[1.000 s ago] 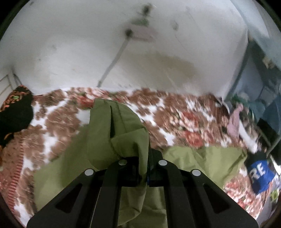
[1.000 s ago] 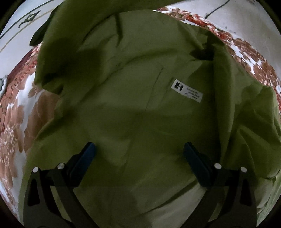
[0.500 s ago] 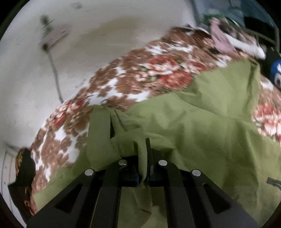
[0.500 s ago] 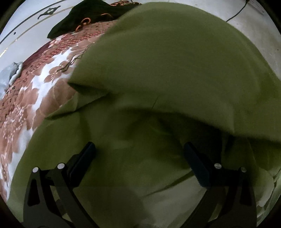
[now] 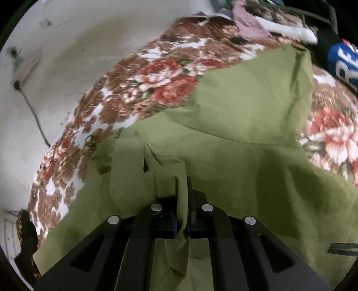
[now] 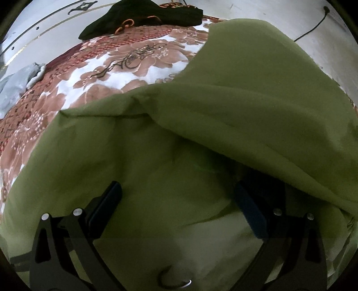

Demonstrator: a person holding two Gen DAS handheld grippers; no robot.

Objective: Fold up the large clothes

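We're working over the floral bedspread [image 5: 161, 85], with the green garment [image 5: 246, 138] lying spread across it and one layer draping folded over the rest in the right wrist view [image 6: 257, 94]. Our left gripper [image 5: 182, 215] is pinching a bunched fold of the garment, fingers nearly together. Our right gripper [image 6: 179, 201] is hovering over the cloth, fingers spread wide, gripping nothing. A black cloth [image 6: 143, 13] is sitting at the bed's far edge.

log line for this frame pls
left gripper: shut on green garment | right gripper: open above it | surface: floral bedspread
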